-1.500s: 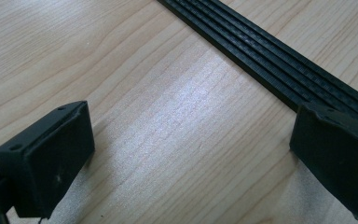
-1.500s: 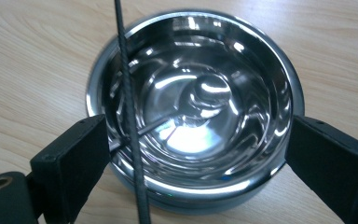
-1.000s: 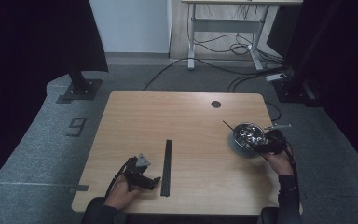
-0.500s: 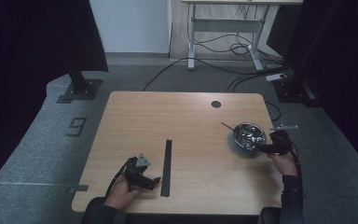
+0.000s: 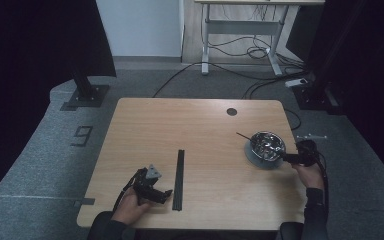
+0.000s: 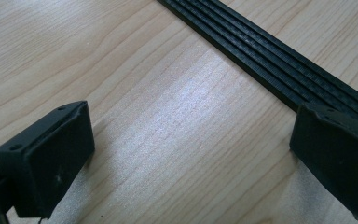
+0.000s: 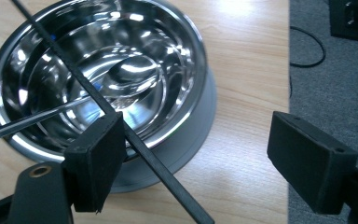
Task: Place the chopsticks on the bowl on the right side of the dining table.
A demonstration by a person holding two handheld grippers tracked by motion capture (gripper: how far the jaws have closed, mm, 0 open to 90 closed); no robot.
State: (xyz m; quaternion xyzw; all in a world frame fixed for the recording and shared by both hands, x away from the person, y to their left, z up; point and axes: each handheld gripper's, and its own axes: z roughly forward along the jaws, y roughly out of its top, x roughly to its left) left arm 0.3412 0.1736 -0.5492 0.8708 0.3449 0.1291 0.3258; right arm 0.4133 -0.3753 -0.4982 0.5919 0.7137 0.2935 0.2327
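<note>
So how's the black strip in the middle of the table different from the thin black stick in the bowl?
The black strip is wide, ribbed and flat on the table; the stick is thin and slants across the steel bowl, propped on its rim. Both are black and straight.

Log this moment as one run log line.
left gripper: open, beside black strip | right gripper: open, at steel bowl | thin black rod across bowl

Dim high view with dark edges, overhead glare on bowl [image 7: 102, 88] and table [image 6: 191, 102], soft close-ups
</note>
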